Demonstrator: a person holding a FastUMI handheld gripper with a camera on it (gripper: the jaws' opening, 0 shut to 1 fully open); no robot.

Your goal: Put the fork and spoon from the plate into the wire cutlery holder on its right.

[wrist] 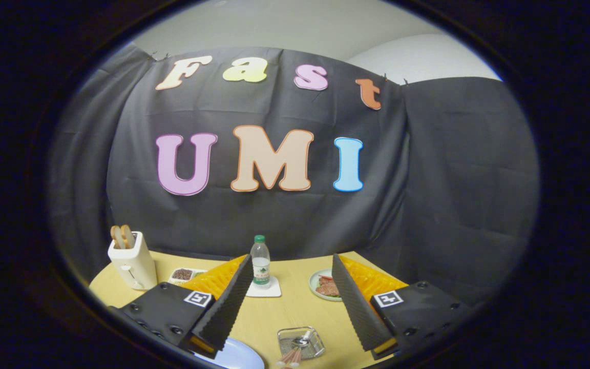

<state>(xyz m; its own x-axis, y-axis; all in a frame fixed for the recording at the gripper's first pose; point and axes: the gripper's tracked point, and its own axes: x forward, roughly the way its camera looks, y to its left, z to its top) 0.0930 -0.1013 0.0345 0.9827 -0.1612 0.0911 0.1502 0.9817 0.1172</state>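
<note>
Jaws spread wide, nothing held, above the desk. Wire cutlery holder sits between them, cutlery handles sticking out toward the camera. Plate just beside its left.

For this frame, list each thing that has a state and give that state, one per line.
tool: open, fingers spread wide, holding nothing
cutlery holder: upright on the table between the fingers, handles sticking out toward the camera
plate: flat on the table by the left finger, contents hidden
water bottle: upright, capped, on a white coaster
toaster: upright, bread slices standing up out of its slots
food dish: holds food, beyond the right finger
</note>
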